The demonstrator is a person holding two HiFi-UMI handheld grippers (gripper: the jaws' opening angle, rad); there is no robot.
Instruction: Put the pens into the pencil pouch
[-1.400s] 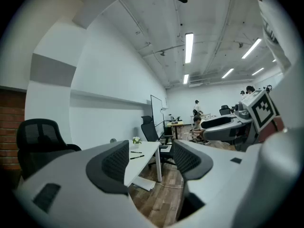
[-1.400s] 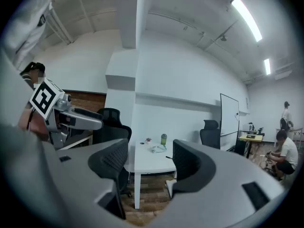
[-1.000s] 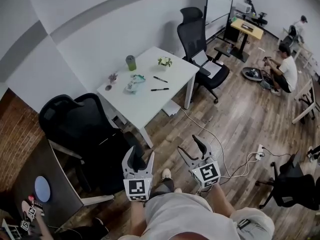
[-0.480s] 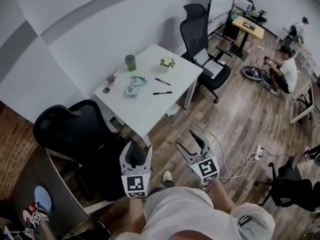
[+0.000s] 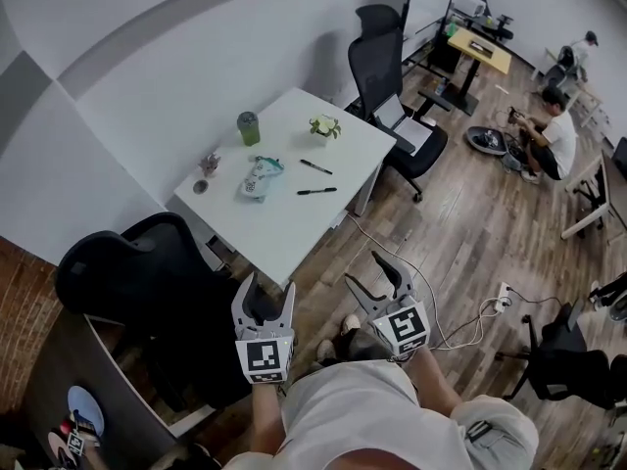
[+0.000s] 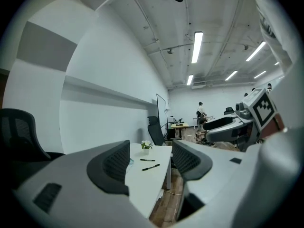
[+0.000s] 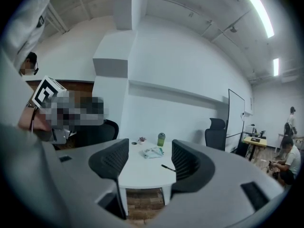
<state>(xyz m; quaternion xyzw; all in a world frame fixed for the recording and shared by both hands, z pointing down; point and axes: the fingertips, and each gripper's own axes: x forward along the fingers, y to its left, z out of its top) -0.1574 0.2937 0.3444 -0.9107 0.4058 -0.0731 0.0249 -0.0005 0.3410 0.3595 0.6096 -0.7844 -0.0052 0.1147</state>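
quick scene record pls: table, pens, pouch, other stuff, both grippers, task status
table: white table, ahead of the person
pens: two black ones on the table, upper pen and lower pen
pouch: pencil pouch, left of the pens, apart from them
other: green cup, small plant
left: left gripper open, empty
right: right gripper open, empty
status: no pen in the pouch

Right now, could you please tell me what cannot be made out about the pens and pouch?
- Pouch: head view, too small to tell whether it is open.
- Pouch: left gripper view, mostly behind a jaw.
- Pens: right gripper view shows one; a jaw hides the other.
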